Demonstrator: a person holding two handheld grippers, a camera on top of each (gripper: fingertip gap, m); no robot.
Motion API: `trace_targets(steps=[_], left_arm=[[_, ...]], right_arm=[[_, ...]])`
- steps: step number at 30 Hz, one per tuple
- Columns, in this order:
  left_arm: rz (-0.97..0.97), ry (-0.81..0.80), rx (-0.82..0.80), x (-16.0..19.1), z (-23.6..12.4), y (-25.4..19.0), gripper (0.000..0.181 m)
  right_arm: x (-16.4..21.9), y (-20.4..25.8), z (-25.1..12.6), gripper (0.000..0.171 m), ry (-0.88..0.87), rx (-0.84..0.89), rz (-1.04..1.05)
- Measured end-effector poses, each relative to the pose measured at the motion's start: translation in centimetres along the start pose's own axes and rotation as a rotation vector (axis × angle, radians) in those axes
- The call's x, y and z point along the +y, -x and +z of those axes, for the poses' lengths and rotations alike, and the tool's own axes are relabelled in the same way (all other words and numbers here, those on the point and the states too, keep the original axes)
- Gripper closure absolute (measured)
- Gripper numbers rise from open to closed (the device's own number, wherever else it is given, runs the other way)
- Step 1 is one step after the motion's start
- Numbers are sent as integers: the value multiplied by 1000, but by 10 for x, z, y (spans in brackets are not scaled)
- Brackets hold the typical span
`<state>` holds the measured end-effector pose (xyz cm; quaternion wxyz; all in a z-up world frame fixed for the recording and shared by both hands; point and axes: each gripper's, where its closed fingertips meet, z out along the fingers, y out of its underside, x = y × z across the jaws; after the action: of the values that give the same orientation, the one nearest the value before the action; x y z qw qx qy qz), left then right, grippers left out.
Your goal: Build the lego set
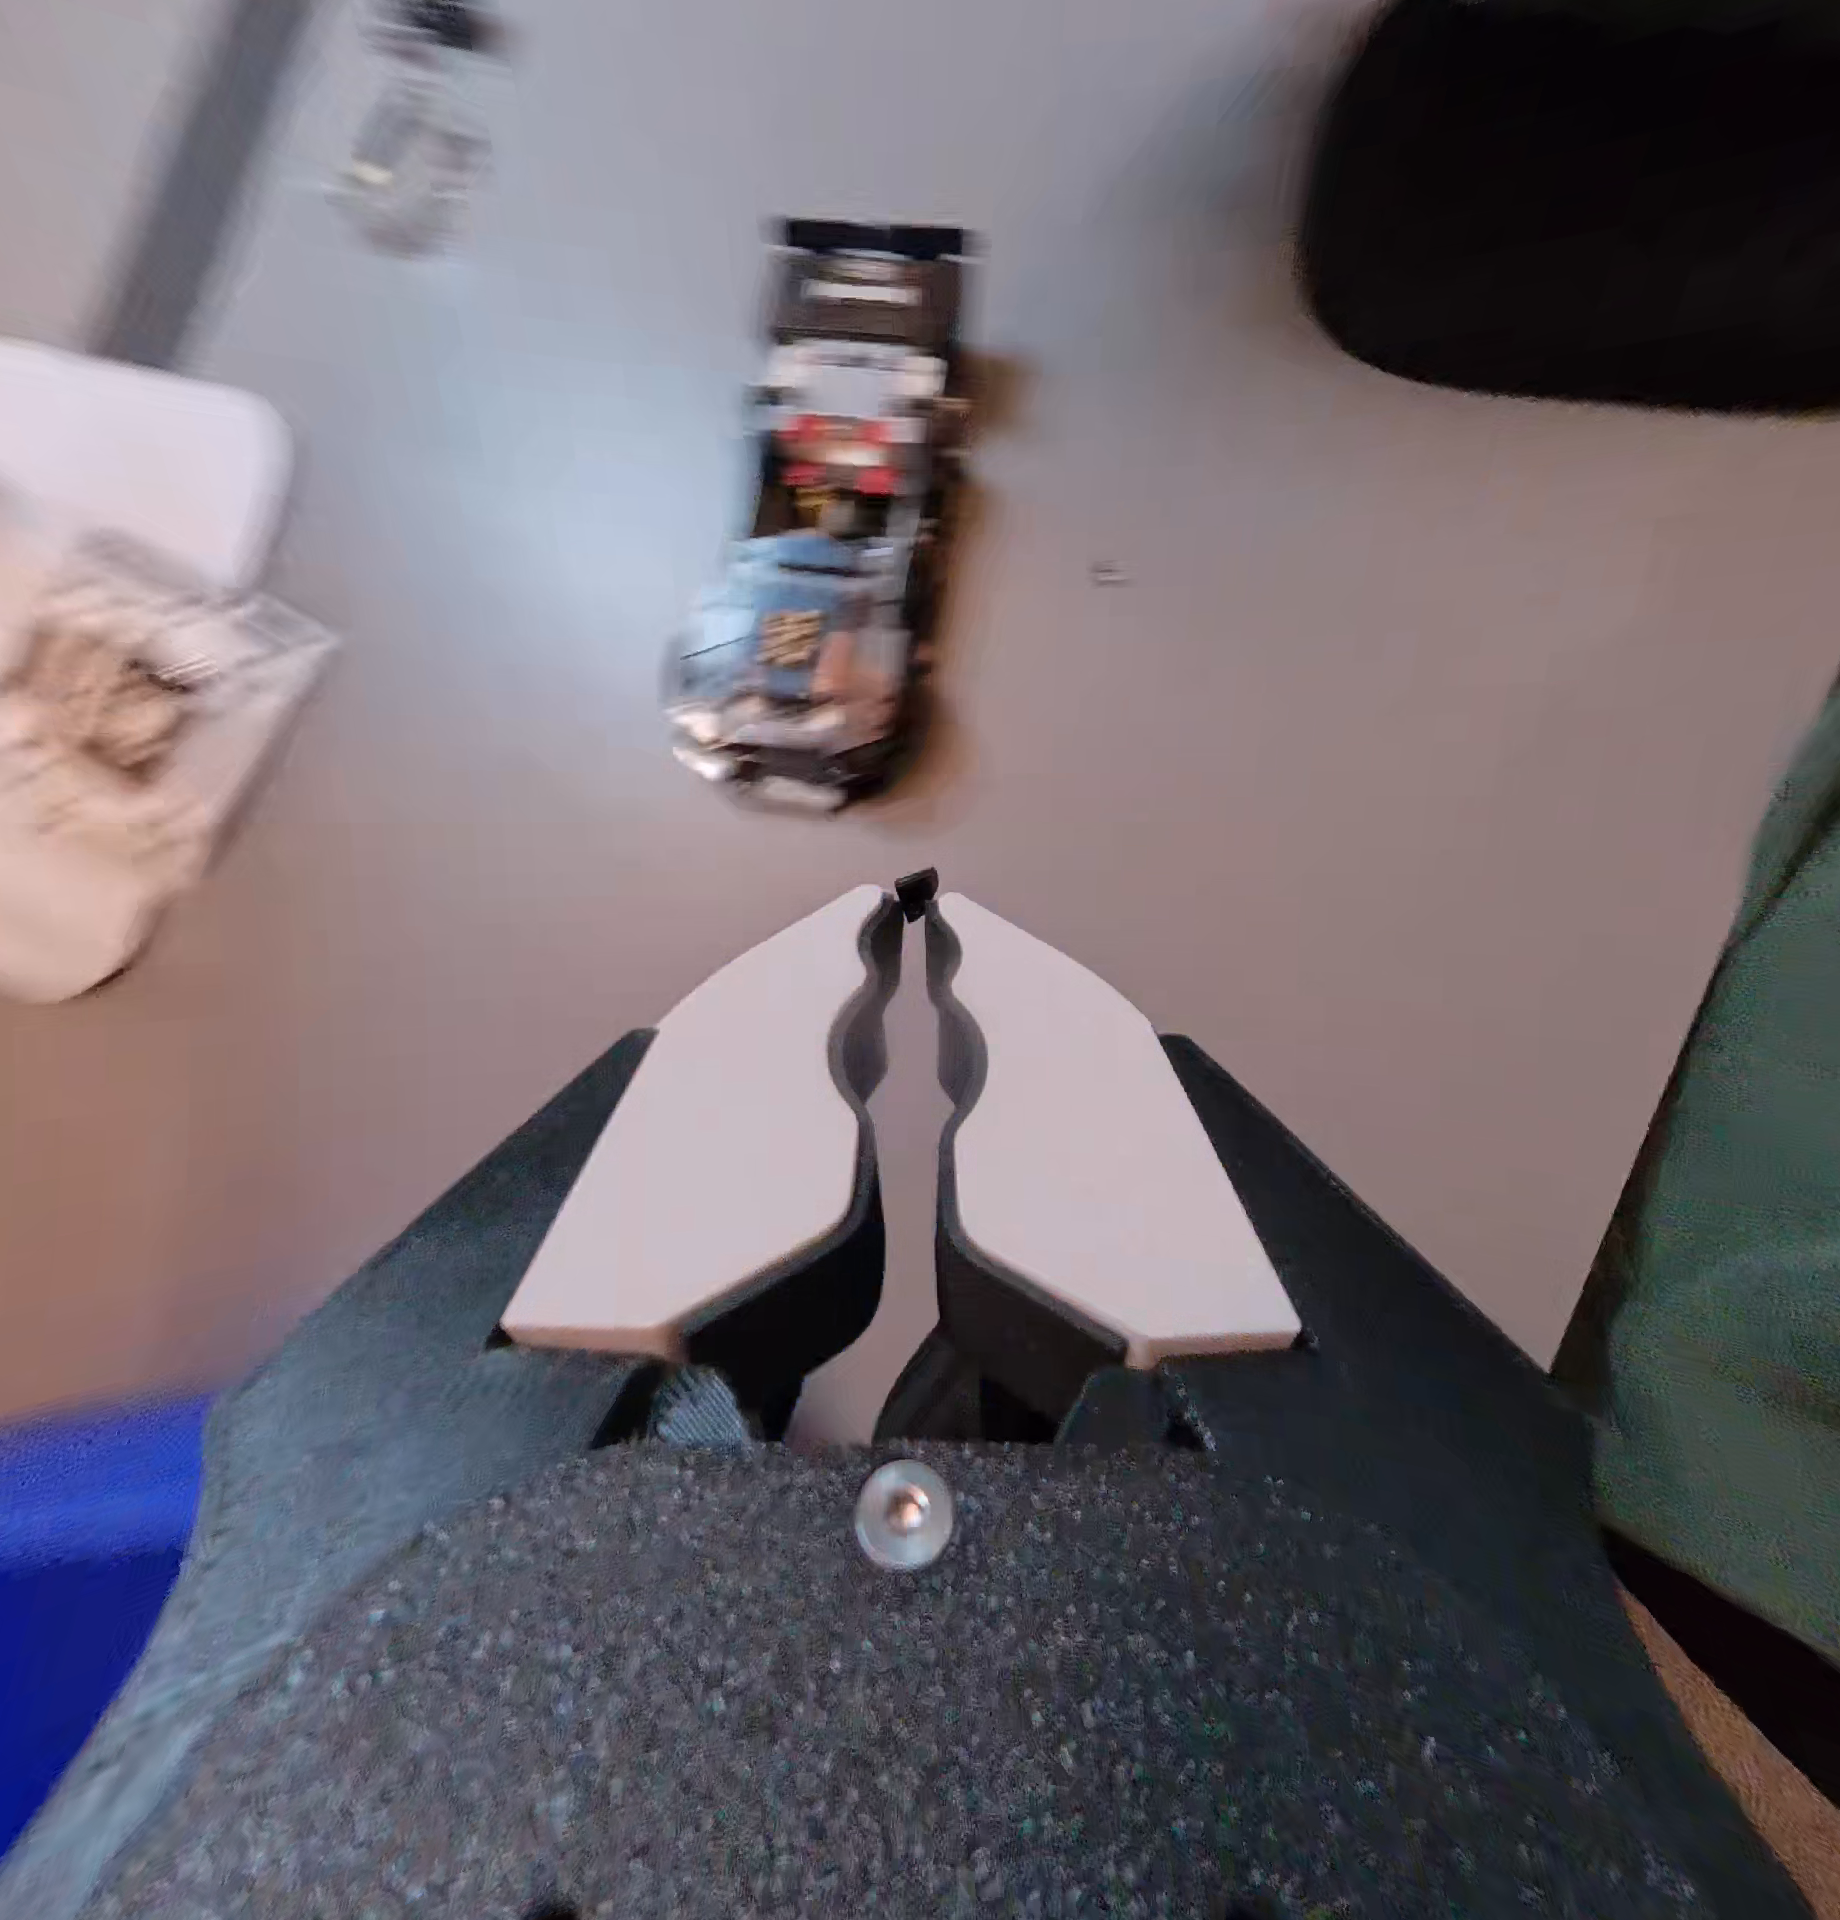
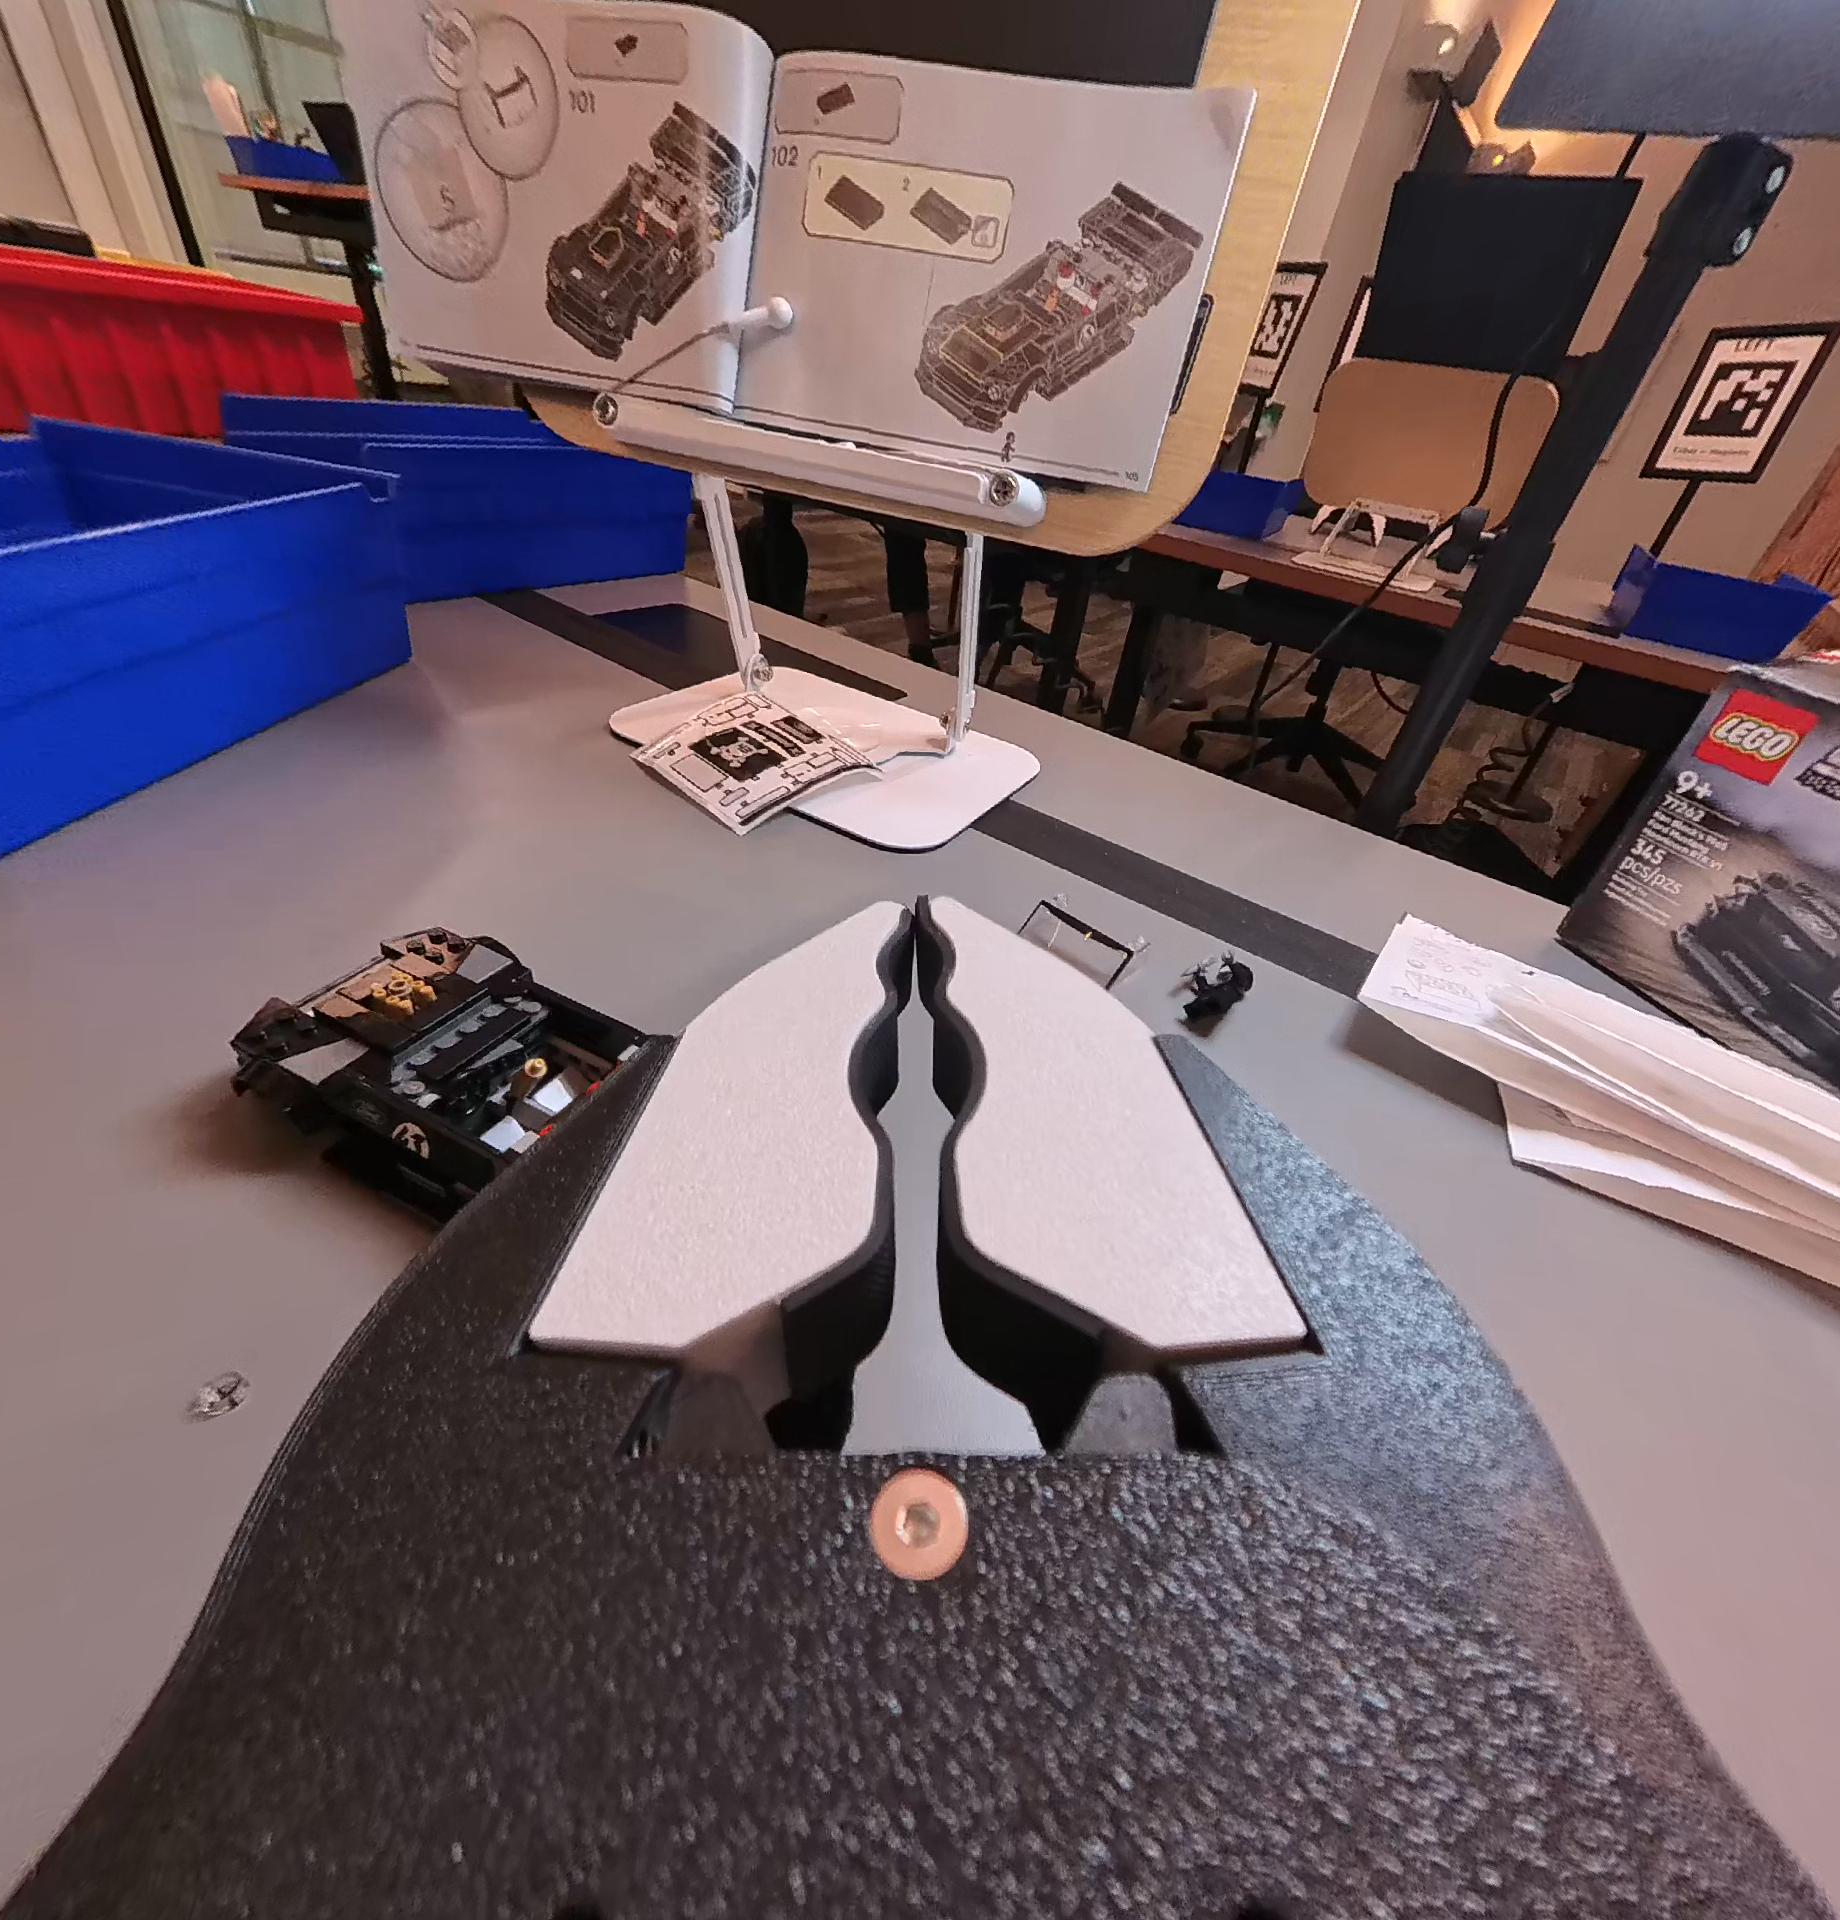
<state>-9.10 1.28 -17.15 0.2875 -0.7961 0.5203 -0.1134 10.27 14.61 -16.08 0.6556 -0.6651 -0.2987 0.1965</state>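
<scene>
The smooth grey bench [image 2: 272, 883] filled both views. The half-built black studded plastic car [image 1: 833, 520] lay at upper centre of the left view, blurred. Left tongs [image 1: 911, 902] pinched a tiny black plastic piece [image 1: 916, 888]; right tongs [image 2: 916, 906] were closed, empty. Judged step: carrying the piece over; next, seating it squarely on the car's studs

Blue plastic bins [image 2: 157, 582] line the left side of the grey table [image 2: 272, 914], with a red bin [image 2: 147, 332] behind them. In the room beyond stand a wooden-backed chair [image 2: 1415, 447], a dark monitor [image 2: 1498, 270] and a framed black-and-white marker sign [image 2: 1742, 400]. From the left camera, a green sleeve [image 1: 1757, 1195] fills the right edge, all blurred.
</scene>
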Motion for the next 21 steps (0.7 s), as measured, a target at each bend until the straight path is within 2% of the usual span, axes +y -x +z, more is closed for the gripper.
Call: trace_targets(steps=[4,7,11,14,17,21], left_arm=[[10,14,171,-5,94,-57,177],[6,13,173,-10,127,-64,177],[-22,5,194,-15,139,-65,173],[-12,-21,167,-17,140,-61,156],[-5,-45,189,-16,139,-65,146],[1,-56,141,-10,115,-56,147]], right_arm=[[0,-1,0,171,3,15,-42],[2,-3,0,171,6,22,-43],[1,-4,0,171,5,19,-37],[1,-2,0,171,7,17,-49],[2,-2,1,171,11,17,-59],[4,-3,1,171,15,20,-52]])
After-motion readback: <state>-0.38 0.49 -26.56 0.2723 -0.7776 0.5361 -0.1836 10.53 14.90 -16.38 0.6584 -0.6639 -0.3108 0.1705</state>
